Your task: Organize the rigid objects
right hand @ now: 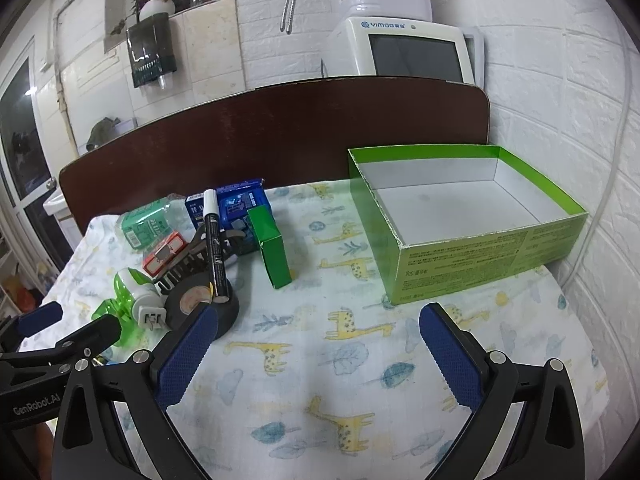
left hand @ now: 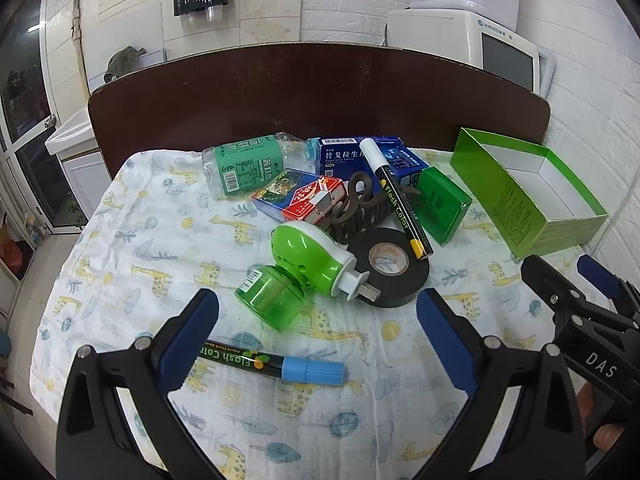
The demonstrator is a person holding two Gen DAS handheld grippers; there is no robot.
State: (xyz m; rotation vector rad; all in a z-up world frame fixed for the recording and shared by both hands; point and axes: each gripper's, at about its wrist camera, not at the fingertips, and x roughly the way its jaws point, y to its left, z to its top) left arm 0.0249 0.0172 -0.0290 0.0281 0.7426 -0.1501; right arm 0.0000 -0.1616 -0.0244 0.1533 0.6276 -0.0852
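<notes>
Both your left tongs [left hand: 318,344] and right tongs [right hand: 318,354] hang spread and empty, the blue-capped black marker [left hand: 276,362] lying between the left ones, so close there, then carry it to the empty green cardboard box [right hand: 480,248].

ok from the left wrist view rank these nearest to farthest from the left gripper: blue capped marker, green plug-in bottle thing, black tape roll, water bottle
1. Blue-capped marker, lying on the cloth between the open fingers of the left gripper.
2. Green plug-in vaporizer, just ahead, centre.
3. Black tape roll, ahead and to the right, under the vaporizer's plug.
4. Water bottle, at the far left of the pile.
</notes>
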